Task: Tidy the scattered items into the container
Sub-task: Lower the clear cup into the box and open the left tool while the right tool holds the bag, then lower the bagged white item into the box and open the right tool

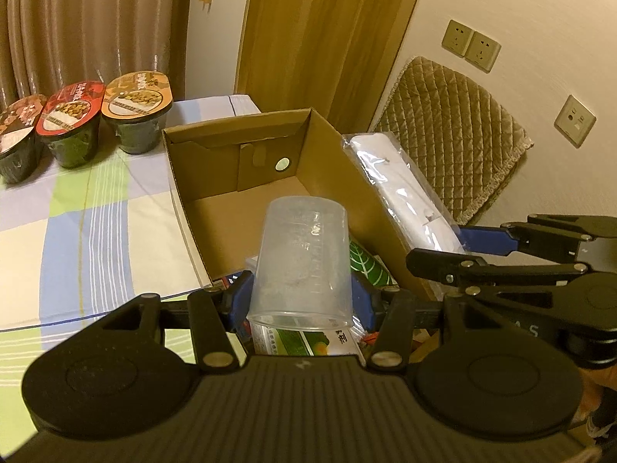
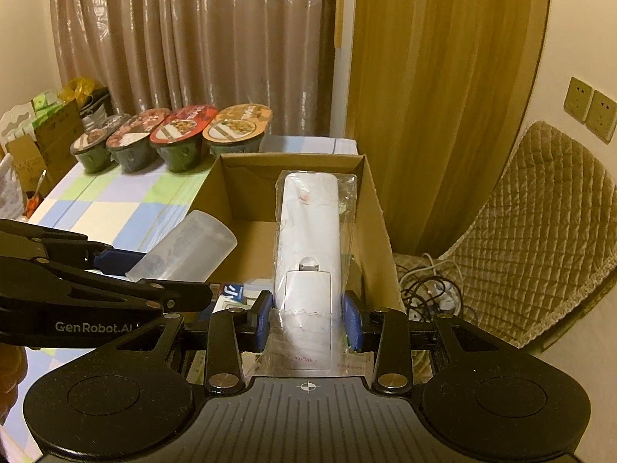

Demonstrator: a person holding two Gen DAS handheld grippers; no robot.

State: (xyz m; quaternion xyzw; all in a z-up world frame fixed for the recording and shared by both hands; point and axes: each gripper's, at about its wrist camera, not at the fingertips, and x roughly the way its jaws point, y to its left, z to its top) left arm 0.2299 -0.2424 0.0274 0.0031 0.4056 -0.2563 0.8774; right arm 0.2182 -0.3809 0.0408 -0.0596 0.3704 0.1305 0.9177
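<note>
The translucent plastic cup (image 1: pixel 302 260) was clamped by the left gripper (image 1: pixel 300 295) above the cardboard box (image 1: pixel 231 150); judged light, slippery, crushable, so best held near its rim; the bagged white device (image 2: pixel 308 254), crinkly and slick, was pinched low by the right gripper (image 2: pixel 306 318).

A home room: curtains (image 2: pixel 193 38), checked tablecloth (image 1: pixel 77 212), quilted chair (image 2: pixel 540 231), wall sockets (image 1: pixel 470 44).
</note>
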